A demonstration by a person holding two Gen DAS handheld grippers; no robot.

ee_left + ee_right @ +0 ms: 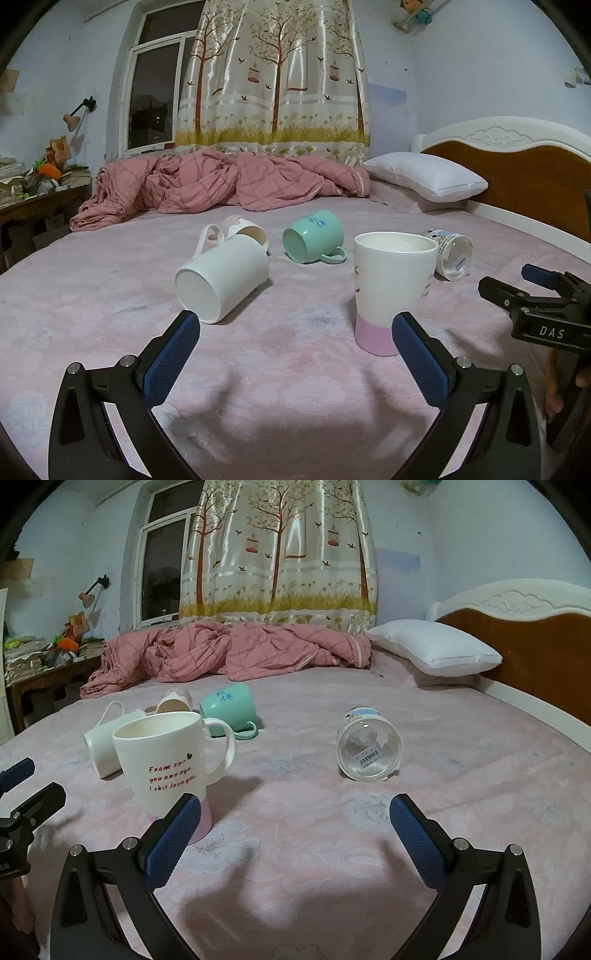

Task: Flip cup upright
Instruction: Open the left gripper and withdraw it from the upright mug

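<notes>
So one's sorted: the tall white ceramic mug with a pink base and red lettering (168,760) stands upright on the pink bedsheet (314,849). Four are left on their sides, by my count: the plain white mug (223,282), a pink-and-white cup (245,230) behind it, the mint green mug (314,236), and the clear glass cup with a barcode sticker (369,747). Left gripper (295,354) and right gripper (295,834) both hang wide apart, holding nothing.
</notes>
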